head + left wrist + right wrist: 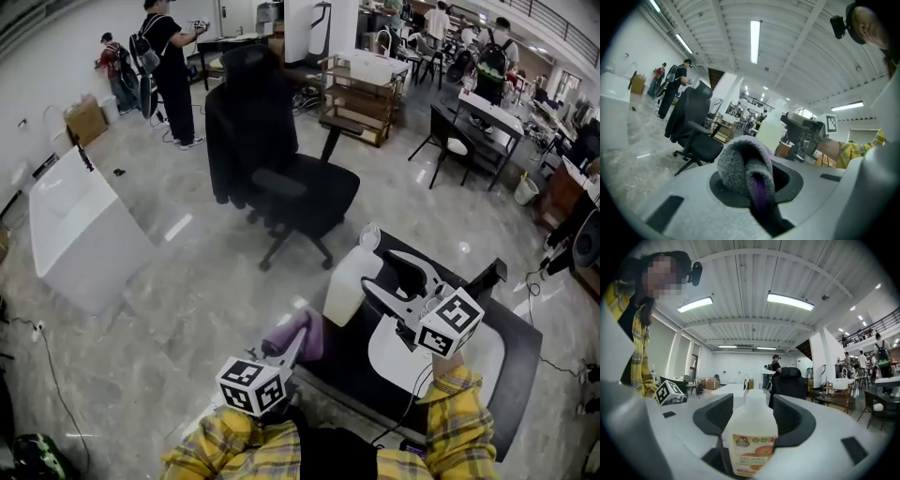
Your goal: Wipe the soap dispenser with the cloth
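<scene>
Bench (516,349), black, fills the lower right of the head view, with a black chair (300,187) on the floor beyond it. Dispenser (349,286), a white pump bottle with an orange label, is at the bench's left edge, roughly upright; whether its base rests on the bench I cannot tell. Right gripper (377,270) has its jaws wide apart, with the dispenser deep in the gap between them. Left gripper (292,352) is just off that same edge, jaws closed on the cloth (302,330), a grey and purple wad bulging out near the dispenser's base.
</scene>
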Motion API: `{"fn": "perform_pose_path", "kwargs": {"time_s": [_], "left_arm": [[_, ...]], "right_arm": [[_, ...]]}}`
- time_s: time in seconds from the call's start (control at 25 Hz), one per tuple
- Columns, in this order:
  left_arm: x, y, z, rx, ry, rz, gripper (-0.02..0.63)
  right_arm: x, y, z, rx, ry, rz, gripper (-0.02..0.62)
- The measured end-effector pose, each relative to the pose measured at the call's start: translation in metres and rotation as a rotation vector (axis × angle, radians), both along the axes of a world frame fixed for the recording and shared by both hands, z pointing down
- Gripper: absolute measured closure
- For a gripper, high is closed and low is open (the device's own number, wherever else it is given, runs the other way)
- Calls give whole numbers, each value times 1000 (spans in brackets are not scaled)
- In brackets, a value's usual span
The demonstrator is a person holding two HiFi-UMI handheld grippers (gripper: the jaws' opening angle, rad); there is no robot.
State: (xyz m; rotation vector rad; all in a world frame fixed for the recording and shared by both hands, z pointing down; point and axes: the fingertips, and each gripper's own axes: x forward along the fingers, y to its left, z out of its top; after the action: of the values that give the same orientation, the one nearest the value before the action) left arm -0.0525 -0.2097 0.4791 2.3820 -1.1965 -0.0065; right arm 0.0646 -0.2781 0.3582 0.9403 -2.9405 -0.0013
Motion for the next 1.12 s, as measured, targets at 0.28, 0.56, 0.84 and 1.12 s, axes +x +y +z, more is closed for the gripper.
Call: {"fn": "perform_pose_path", "kwargs": {"time_s": [0.28,0.56,0.84,1.12], "left_arm": [[-26,7,4,-16,-25,-56,557],[-38,8,-10,12,-21,-99,557],[-35,5,-6,10,-12,-96,557],[-18,-4,-4,-1,1,-52,557]], "right_arm": [[-24,-12,3,4,85,-202,350],[-37,-26,2,-35,151,-334,350],[-42,-27,7,-27,181,-351,355],[-39,-29,6,13,191,-222,382]]}}
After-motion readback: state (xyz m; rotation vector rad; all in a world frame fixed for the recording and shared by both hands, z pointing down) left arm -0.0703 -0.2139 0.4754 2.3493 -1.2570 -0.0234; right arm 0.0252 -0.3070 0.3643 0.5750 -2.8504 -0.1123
